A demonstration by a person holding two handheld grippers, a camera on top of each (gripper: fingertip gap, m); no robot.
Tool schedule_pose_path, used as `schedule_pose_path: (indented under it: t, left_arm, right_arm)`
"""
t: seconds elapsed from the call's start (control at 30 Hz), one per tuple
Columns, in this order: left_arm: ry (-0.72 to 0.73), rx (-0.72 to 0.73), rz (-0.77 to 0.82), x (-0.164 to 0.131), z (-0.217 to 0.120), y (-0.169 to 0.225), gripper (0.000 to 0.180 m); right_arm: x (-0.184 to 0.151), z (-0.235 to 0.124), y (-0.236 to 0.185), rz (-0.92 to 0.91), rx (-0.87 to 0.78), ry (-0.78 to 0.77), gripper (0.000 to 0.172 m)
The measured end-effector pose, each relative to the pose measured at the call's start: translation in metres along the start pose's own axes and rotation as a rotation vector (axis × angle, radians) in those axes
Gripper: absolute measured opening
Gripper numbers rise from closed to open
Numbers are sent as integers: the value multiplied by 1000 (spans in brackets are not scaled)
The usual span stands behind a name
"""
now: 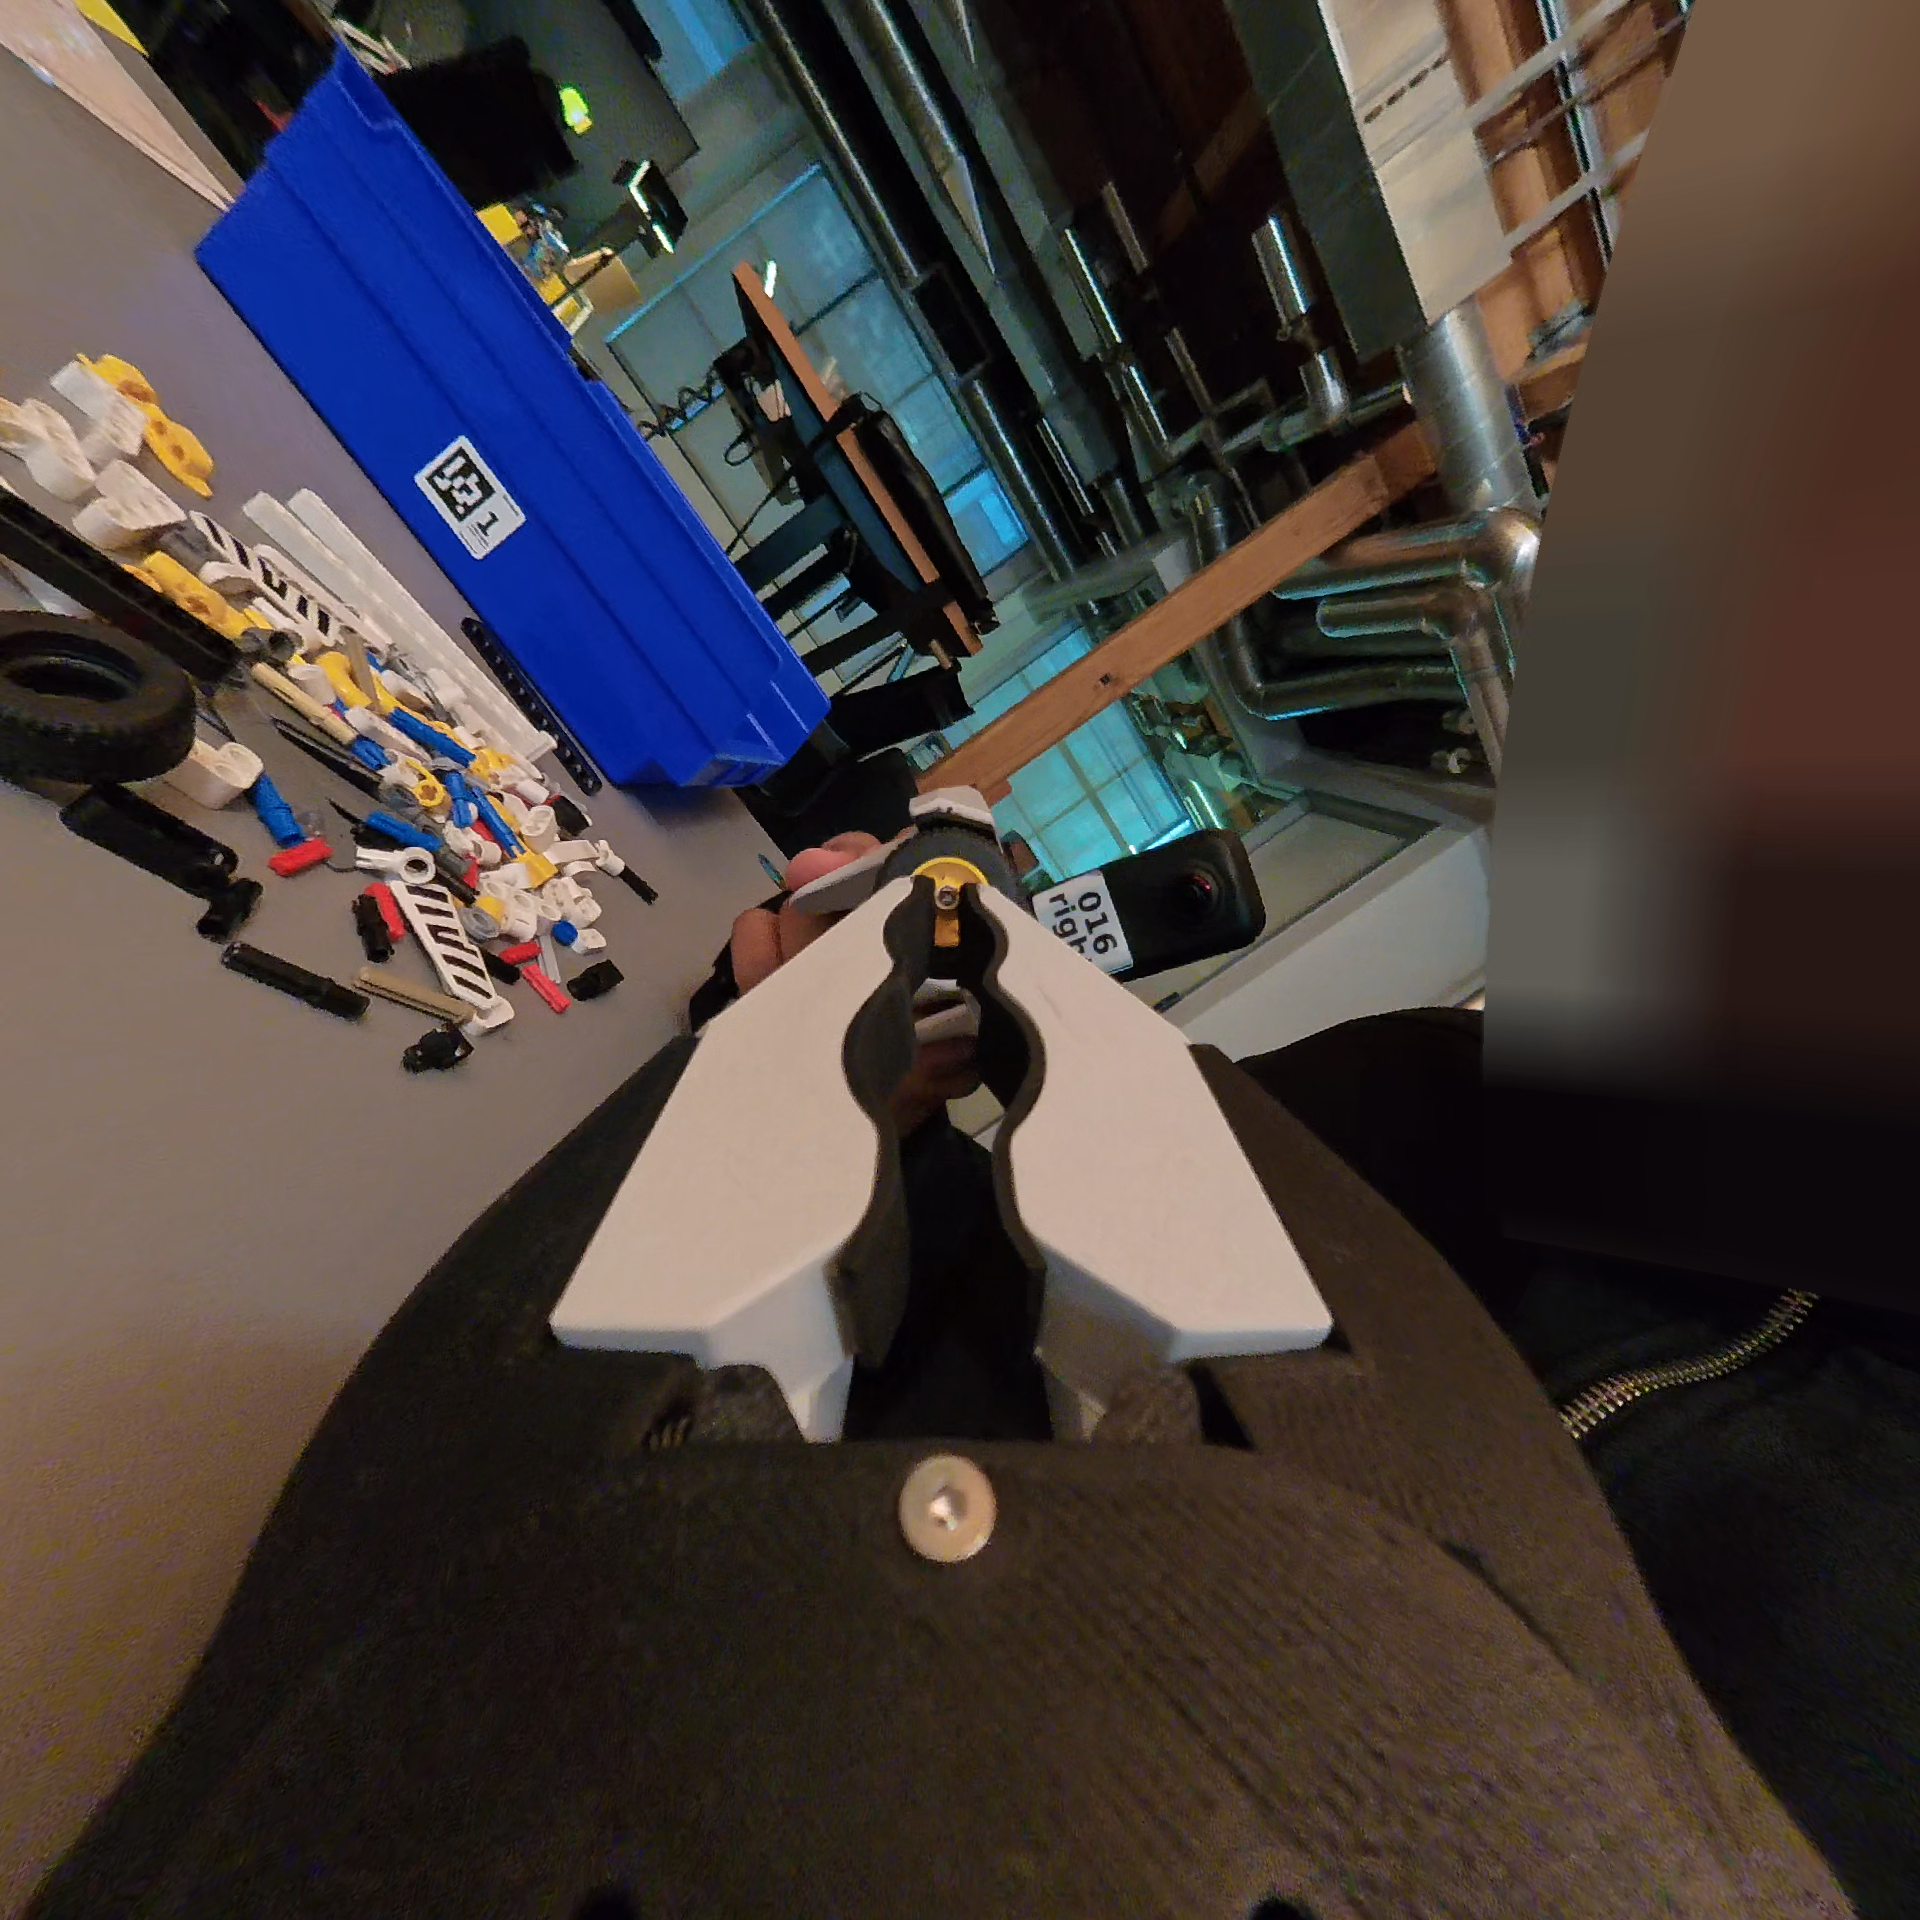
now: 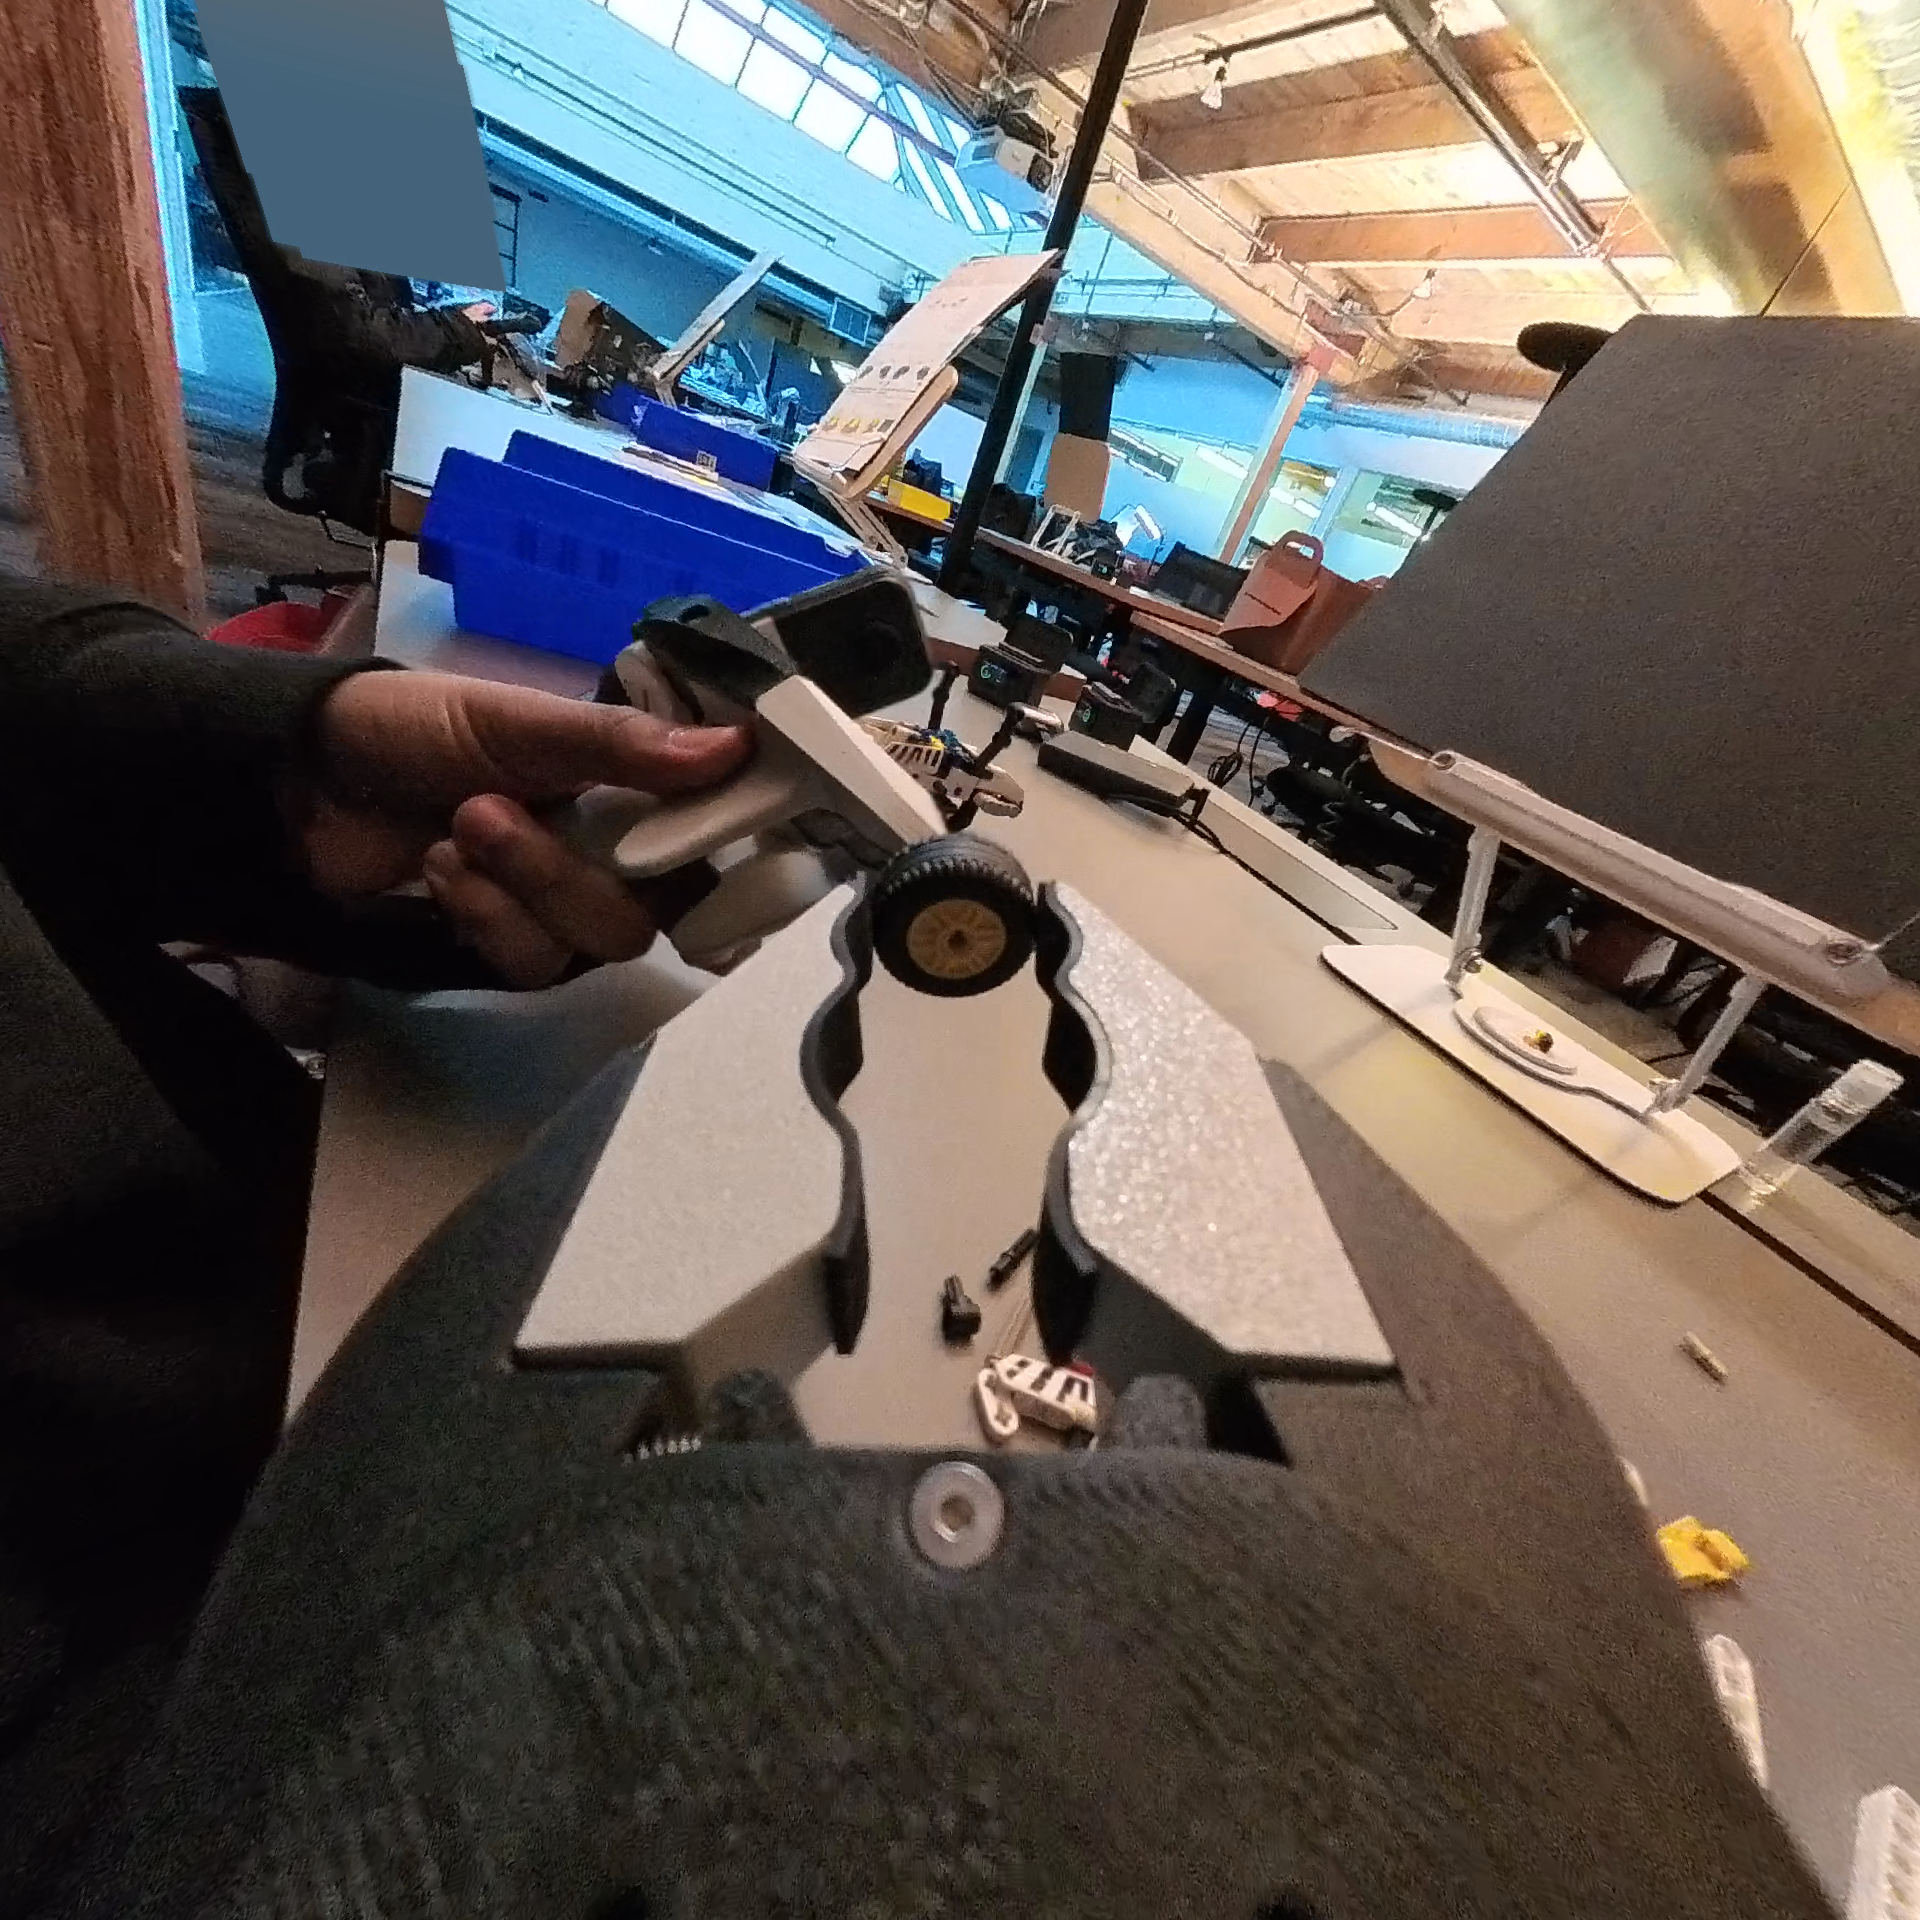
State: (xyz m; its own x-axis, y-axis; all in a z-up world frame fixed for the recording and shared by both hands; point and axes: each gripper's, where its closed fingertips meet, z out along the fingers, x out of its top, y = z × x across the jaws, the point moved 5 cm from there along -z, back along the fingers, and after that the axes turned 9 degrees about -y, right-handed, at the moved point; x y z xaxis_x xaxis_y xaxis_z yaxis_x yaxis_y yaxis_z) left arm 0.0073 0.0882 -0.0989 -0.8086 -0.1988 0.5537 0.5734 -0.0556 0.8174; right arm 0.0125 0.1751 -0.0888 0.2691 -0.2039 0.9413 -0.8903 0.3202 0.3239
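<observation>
My right gripper [image 2: 953, 902] is shut on a small black wheel with a yellow hub [image 2: 951, 925] and holds it in the air above the grey table [image 2: 1195, 997], one pad on each side of the tyre. My left gripper [image 1: 940, 906] meets the wheel's far side; it also shows in the right wheel-side view [image 2: 894, 800], coming from the upper left in a hand. Its tips are shut on a small grey pin [image 1: 941, 898] right at the yellow hub [image 1: 940, 933]. The tyre [image 1: 940, 844] shows just behind the tips.
A blue bin [image 1: 499, 468] stands on the table beside a pile of small building parts [image 1: 416, 810] and a large black tyre [image 1: 83, 696]. A half-built model [image 2: 935, 764], a lamp base [image 2: 1507, 1070] and loose pieces [image 2: 1039, 1392] lie beyond and below the wheel.
</observation>
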Motion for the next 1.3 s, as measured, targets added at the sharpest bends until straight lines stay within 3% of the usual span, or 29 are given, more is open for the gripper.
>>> schedule_pose_path:
  t: [0.57, 0.63, 0.67, 0.7, 0.8, 0.9, 1.0, 1.1, 1.3]
  left_arm:
    - [106, -1, -11, 7, 9, 7, 0]
    - [305, -34, -42, 30, -22, 8, 0]
    - [326, 25, -8, 38, -41, 5, 0]
    - [288, 134, 59, 38, -48, 3, 0]
    - [148, 245, 173, 28, -25, 10, 0]
    - [-81, 527, 368, 21, -7, -11, 0]
    - [-288, 675, 435, 17, 11, -40, 0]
    - [-400, 741, 438, 17, 27, -67, 0]
    - [-412, 768, 438, 19, 35, -81, 5]
  right_arm:
    - [5, -9, 13, 138, -13, 44, 30]
    - [7, -32, 31, 222, -63, 148, 28]
    - [5, -42, 41, 291, -58, 189, 28]
    - [4, -45, 47, 334, -52, 209, 28]
    - [6, -38, 43, 282, -72, 193, 29]
    - [6, -40, 43, 230, -130, 193, 29]
    - [5, -48, 50, 290, -145, 238, 29]
    - [1, -51, 57, 351, -152, 247, 29]
    - [-3, -47, 55, 348, -150, 210, 28]
